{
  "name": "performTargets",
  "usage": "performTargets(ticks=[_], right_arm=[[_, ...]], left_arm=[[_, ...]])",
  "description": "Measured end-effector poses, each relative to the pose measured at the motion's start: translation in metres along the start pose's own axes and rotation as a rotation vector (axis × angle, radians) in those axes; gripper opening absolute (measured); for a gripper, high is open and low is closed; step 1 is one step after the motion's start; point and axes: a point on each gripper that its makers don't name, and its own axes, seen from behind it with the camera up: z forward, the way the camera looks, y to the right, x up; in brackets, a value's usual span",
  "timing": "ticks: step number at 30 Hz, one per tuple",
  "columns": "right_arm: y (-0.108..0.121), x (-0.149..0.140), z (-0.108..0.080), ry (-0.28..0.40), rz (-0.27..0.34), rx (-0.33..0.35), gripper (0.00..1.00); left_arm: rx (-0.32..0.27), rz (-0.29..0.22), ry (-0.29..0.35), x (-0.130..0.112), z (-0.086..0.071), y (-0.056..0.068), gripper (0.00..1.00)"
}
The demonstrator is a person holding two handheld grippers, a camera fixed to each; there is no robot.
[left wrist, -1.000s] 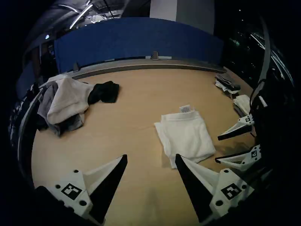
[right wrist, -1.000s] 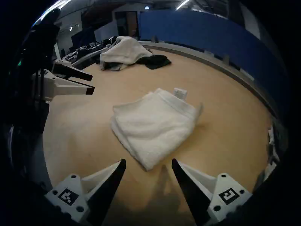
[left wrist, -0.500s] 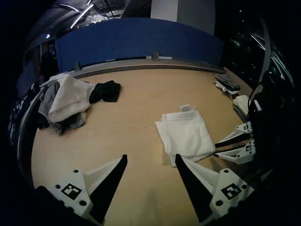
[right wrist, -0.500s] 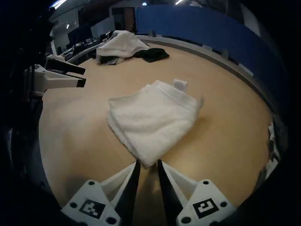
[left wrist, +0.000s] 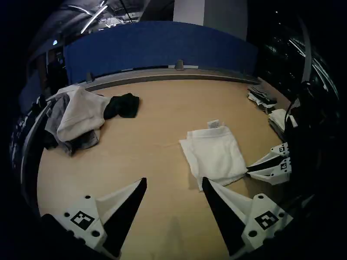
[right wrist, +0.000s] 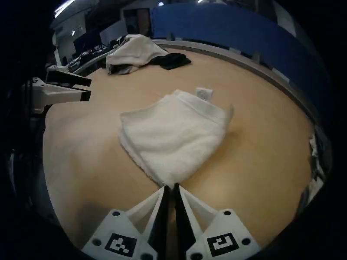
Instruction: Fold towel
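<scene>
My right tool (right wrist: 170, 186) pinches the white towel (right wrist: 173, 134) by a corner; I should lift slowly. My left tool (left wrist: 173, 179) is spread.

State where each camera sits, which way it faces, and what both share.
Left gripper view: rides the open left tongs, facing across the wooden table toward the blue partition.
Right gripper view: rides the right tongs, shut on a corner of the folded white towel, facing across it.
Shared: towel, table, pale clothes heap, each other's tongs.
</scene>
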Motion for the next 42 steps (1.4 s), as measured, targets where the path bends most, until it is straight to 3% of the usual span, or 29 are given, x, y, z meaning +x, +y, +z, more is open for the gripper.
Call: performTargets(ticks=[9,15,31,42], right_arm=[[0.001,0.007,-0.003,0.016,0.007,-0.012,0.02],[0.005,0.026,-0.016,0.070,0.016,-0.015,0.02],[0.029,0.114,-0.090,0.275,-0.020,-0.077,0.02],[0.047,0.144,-0.131,0.353,-0.020,-0.121,0.02]], left_arm=[[0.002,-0.002,0.000,-0.002,-0.002,-0.001,0.94],[-0.001,-0.008,0.000,-0.004,-0.006,0.000,0.94],[-0.011,-0.049,0.014,-0.006,-0.021,0.007,0.94],[-0.025,-0.056,0.022,-0.003,-0.030,0.018,0.94]])
